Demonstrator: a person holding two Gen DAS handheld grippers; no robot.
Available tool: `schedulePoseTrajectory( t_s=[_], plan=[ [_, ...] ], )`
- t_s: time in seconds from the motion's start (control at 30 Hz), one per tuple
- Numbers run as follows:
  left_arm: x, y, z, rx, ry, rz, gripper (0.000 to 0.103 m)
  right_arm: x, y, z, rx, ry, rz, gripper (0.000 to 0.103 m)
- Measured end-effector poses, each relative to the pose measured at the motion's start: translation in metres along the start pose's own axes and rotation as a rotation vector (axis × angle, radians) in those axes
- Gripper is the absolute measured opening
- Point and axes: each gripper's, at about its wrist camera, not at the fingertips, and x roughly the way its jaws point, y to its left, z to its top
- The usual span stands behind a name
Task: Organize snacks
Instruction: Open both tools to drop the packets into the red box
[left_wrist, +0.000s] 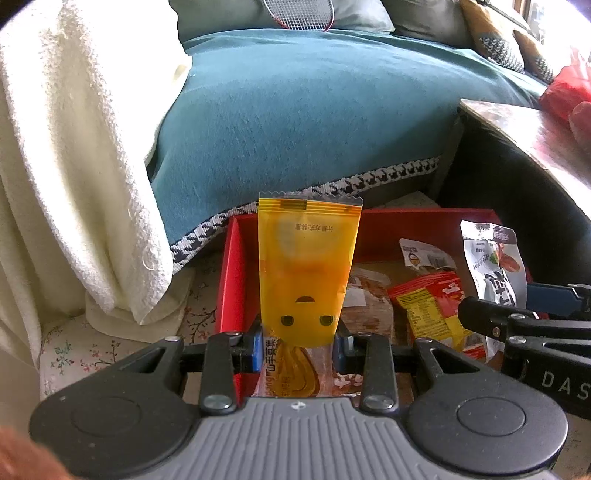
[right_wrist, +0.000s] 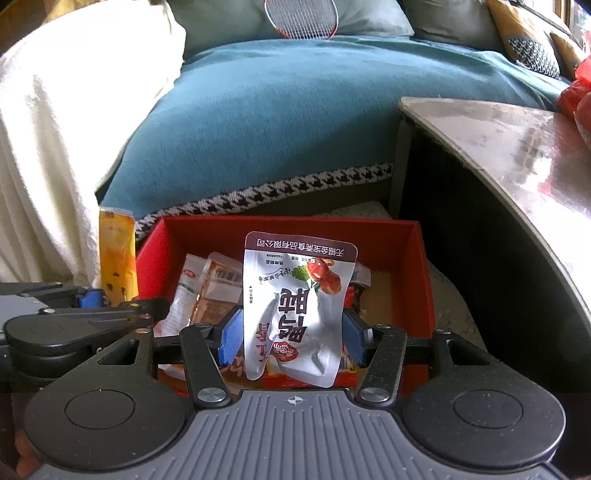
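Left claw (left_wrist: 300, 341) pinching the tall yellow plastic snack sachet (left_wrist: 308, 266), right claw (right_wrist: 293, 334) clamping the silver foil pouch (right_wrist: 299, 310), so I'd lower both over the red cardboard box (right_wrist: 280, 229) just ahead before letting go.

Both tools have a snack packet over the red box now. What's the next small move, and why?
Probably lower both a little further, then open. The left tool grips the yellow packet and the right tool the silver packet, both above the red box, which already holds other snacks. Each packet hangs over the box's inside, so a short drop should land them there.
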Motion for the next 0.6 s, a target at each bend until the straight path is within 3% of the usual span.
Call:
schedulePoseTrajectory(
  t_s=[0.37,0.6],
  plan=[
    [0.012,0.003,-0.002,-0.004,0.027,0.009,0.029,0.016,0.003,-0.003,-0.007,0.045,-0.005,0.064],
    [0.012,0.000,-0.002,0.015,0.027,0.014,0.039,0.016,0.003,-0.005,-0.004,0.049,-0.002,0.070]
  ],
)
